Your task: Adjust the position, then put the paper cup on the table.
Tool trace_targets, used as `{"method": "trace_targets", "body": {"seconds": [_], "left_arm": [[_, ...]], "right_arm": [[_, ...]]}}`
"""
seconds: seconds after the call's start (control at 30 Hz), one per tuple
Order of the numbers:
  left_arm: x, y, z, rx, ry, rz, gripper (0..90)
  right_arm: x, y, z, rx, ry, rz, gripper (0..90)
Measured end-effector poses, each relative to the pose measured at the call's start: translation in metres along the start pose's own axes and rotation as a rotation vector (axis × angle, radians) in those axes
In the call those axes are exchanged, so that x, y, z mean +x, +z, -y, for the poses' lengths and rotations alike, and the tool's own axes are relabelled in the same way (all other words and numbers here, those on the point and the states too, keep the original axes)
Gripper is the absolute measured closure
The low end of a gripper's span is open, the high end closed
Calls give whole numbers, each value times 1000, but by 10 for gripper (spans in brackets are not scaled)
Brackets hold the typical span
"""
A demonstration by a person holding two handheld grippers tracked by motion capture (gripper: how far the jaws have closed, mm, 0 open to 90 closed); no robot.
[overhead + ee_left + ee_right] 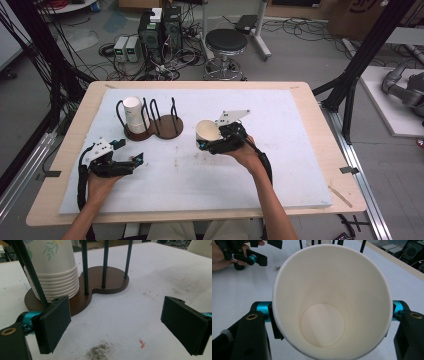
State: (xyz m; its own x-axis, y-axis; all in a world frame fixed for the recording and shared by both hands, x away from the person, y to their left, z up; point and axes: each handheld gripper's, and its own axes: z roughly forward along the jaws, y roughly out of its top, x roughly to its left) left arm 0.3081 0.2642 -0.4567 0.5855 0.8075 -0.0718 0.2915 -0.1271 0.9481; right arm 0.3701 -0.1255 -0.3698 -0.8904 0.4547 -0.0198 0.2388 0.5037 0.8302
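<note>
My right hand-held gripper (209,141) clamps 1 paper cup (208,130) above the bench (300,150), right of the rack (165,125); my left hand-held gripper (131,152) gapes wide, holding nothing.

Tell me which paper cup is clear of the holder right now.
The single cup clamped in the right gripper, mouth tipped toward the camera. The other cups sit stacked upside down in the left ring of the wooden holder.
</note>
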Motion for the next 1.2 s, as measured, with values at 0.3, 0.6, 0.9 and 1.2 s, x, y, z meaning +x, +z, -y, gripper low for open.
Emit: {"method": "trace_targets", "body": {"seconds": [0.3, 0.6, 0.9, 1.2], "left_arm": [[-1, 1, 0, 6, 6, -1, 97], [0, 1, 0, 6, 1, 0, 97], [0, 1, 0, 6, 2, 2, 97], [0, 1, 0, 8, 6, 0, 97]], "right_arm": [[1, 5, -1, 26, -15, -4, 302], [2, 3, -2, 20, -11, -4, 302], [2, 4, -3, 19, -10, -1, 302], [2, 8, -3, 31, -19, 8, 302]]}}
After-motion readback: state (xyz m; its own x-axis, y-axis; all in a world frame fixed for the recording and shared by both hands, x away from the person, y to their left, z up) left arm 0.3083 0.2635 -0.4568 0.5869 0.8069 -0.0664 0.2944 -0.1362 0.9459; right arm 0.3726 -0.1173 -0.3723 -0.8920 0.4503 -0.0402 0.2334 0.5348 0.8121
